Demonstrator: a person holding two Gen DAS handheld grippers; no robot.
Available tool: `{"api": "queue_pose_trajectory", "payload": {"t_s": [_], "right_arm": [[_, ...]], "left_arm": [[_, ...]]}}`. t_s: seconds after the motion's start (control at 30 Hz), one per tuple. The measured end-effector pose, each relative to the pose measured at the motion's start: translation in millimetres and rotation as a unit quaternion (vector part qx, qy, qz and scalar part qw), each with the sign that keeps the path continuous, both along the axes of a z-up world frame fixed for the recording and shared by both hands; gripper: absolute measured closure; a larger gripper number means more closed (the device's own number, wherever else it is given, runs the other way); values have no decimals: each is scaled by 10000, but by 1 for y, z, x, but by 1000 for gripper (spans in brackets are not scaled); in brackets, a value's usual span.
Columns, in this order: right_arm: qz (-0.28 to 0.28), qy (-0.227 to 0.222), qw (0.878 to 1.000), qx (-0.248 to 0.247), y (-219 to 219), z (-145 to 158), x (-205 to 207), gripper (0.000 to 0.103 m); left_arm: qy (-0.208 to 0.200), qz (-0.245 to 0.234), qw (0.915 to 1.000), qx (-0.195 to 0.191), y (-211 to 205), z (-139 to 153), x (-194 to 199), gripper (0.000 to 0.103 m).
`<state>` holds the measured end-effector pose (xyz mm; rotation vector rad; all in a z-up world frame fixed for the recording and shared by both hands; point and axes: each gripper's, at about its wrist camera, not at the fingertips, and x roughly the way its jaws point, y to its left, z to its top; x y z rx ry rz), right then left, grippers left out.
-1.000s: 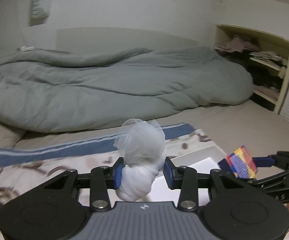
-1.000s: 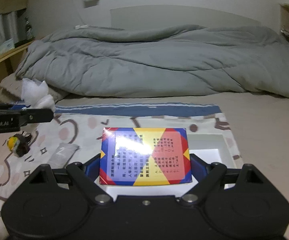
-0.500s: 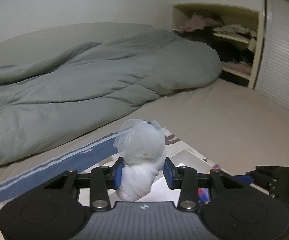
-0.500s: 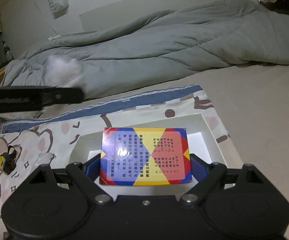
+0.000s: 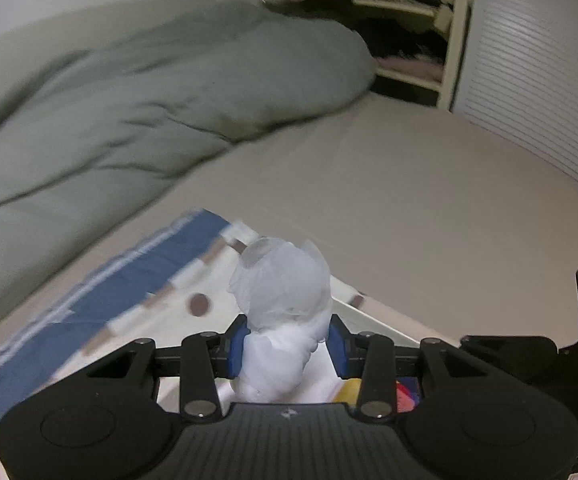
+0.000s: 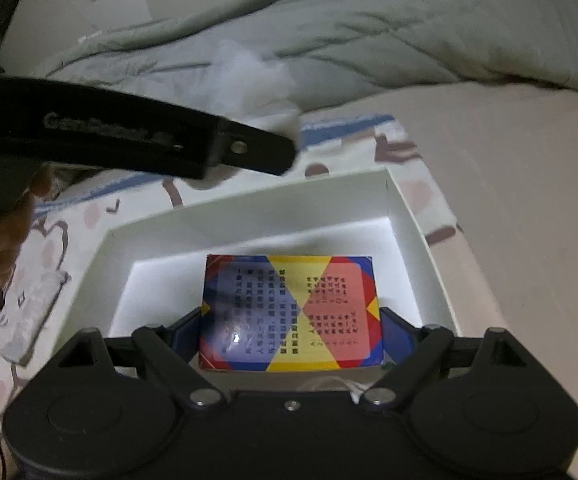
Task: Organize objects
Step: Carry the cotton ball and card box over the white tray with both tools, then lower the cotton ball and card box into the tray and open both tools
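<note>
The right gripper (image 6: 291, 320) clamps a colourful card box (image 6: 290, 312) over the white tray (image 6: 245, 210); the left gripper (image 5: 287, 344) pinches a white bundle (image 5: 283, 308), seemingly mesh, above the patterned mat (image 5: 129, 300).

colourful printed box (image 6: 291, 312) over open white tray (image 6: 249, 216), white bundle (image 5: 285, 320) held upright

grey duvet (image 6: 369, 28) bunched on bed; clothes shelf (image 5: 393, 20) beside slatted door (image 5: 537, 76).
</note>
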<state>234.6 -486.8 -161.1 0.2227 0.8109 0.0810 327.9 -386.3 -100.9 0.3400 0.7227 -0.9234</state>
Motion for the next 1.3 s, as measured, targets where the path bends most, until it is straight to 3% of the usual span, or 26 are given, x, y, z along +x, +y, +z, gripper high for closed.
{"api": "queue_pose_trajectory", "payload": {"t_s": [0.17,0.4,0.53,0.63,0.8,0.9,0.97,1.03,1.3], "right_arm": [[76,-41,9997,-227,-1,-5,1,14],[217,-14,9981,-573,3,-6,-4,14],[97,-159,9998,-105,-11,4,-12,8],[-34,-336,9990,297,-28,17,-18,9],[-60,-417,9973,597,-45,29,-22,26],[19,-355,9976,597,-45,30,-23,41],[156,-253,9983,511,-42,29,-24,57],[342,-131,9988,324,-38,29,-25,66],[919,221,9948,-372,-21,23,-31,78]], "left_arm": [[298,-181,9993,128,-16,-24,3,61],[378,-264,9980,439,-29,-46,8,60],[291,-189,9979,548,-37,-53,11,54],[268,-156,9979,563,-35,-53,12,51],[250,-92,9983,516,-30,-46,11,51],[284,-29,9987,411,-23,-41,8,51],[319,-2,9987,392,-17,-38,7,51],[394,67,9984,408,-10,-37,6,51],[631,190,9949,765,22,-45,-2,51]]}}
